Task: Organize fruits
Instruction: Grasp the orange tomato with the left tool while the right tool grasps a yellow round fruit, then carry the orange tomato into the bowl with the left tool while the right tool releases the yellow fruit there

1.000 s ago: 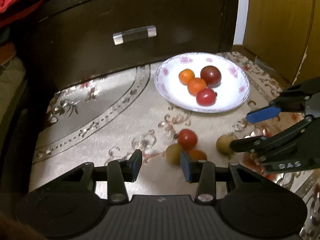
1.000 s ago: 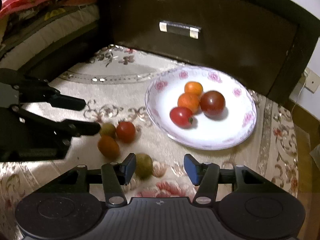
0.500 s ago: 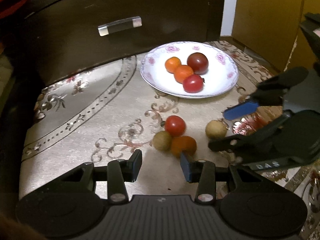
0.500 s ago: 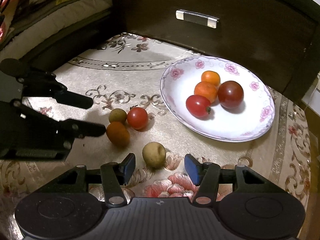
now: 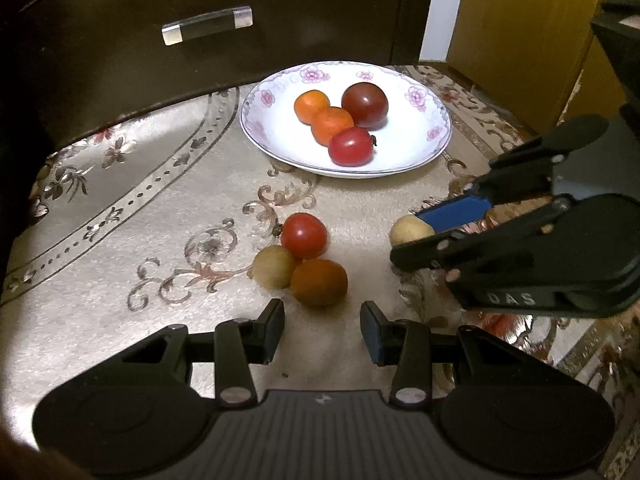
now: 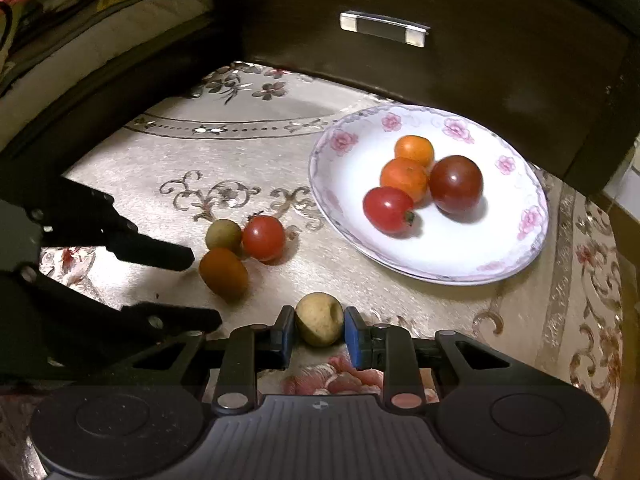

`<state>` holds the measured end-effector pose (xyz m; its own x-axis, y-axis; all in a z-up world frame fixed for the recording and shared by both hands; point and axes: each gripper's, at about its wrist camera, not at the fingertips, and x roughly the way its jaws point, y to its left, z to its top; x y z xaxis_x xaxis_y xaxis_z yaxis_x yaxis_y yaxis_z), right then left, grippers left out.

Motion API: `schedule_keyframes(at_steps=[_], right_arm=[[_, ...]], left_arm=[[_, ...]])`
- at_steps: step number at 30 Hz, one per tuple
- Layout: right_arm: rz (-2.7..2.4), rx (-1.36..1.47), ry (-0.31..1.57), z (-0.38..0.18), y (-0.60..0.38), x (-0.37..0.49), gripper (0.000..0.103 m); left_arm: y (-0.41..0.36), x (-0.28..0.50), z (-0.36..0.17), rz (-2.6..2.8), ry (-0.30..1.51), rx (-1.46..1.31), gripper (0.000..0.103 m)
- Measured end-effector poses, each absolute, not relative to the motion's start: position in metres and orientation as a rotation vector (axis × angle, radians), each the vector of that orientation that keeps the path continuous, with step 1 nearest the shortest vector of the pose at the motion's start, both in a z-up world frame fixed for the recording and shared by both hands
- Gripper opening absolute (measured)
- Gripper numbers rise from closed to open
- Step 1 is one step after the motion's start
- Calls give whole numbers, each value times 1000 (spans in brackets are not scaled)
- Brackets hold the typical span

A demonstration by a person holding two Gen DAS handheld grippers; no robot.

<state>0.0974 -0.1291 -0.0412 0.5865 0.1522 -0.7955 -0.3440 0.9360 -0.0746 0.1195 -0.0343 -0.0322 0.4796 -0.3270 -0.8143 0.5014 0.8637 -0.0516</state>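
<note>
A white floral plate (image 5: 436, 136) (image 6: 516, 248) holds two orange fruits, a red tomato and a dark red one. On the cloth lie a red tomato (image 5: 304, 235) (image 6: 263, 237), a tan fruit (image 5: 274, 266) (image 6: 223, 234) and a brown-orange fruit (image 5: 319, 282) (image 6: 223, 273), touching each other. My left gripper (image 5: 322, 330) is open and empty, just short of the brown-orange fruit. My right gripper (image 6: 316, 334) (image 5: 416, 236) has closed its pads around a pale yellow fruit (image 6: 319, 318) (image 5: 410, 230) that rests on the cloth.
A dark wooden drawer front with a clear handle (image 5: 207, 30) (image 6: 383, 28) stands right behind the plate. The patterned cloth (image 5: 120, 216) covers the surface. A yellow wooden panel (image 5: 520, 32) is at the far right, bedding (image 6: 80, 8) at the far left.
My right gripper moved forward and its jaws closed in on the pale yellow fruit. My left gripper shifted closer to the three loose fruits and stayed open.
</note>
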Motion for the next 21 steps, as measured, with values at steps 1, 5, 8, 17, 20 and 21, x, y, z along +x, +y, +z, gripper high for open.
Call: schedule_keyframes(at_steps=[1,5,8,17,20,21], right_arm=[[291,-229,903,-41,-131,97,22],[291,-218,907,-40,-135,95,22],[291,-211,911,-40,-137,95,22],[272,-203,914,-38,-141,94,22],[272,-195,914,-36,-141,94,22],[272,-194,912,-35,-141,94,22]], left_arm=[[-36,121,-32,-504,941,201,47],[-40,126,-33,-487,932,190,47],[-43,127,-33,-479,922,190,46],[-45,123,-31,-487,916,215,37],[-44,122,-29,-486,913,218,37],[-43,122,-28,-485,911,215,37]])
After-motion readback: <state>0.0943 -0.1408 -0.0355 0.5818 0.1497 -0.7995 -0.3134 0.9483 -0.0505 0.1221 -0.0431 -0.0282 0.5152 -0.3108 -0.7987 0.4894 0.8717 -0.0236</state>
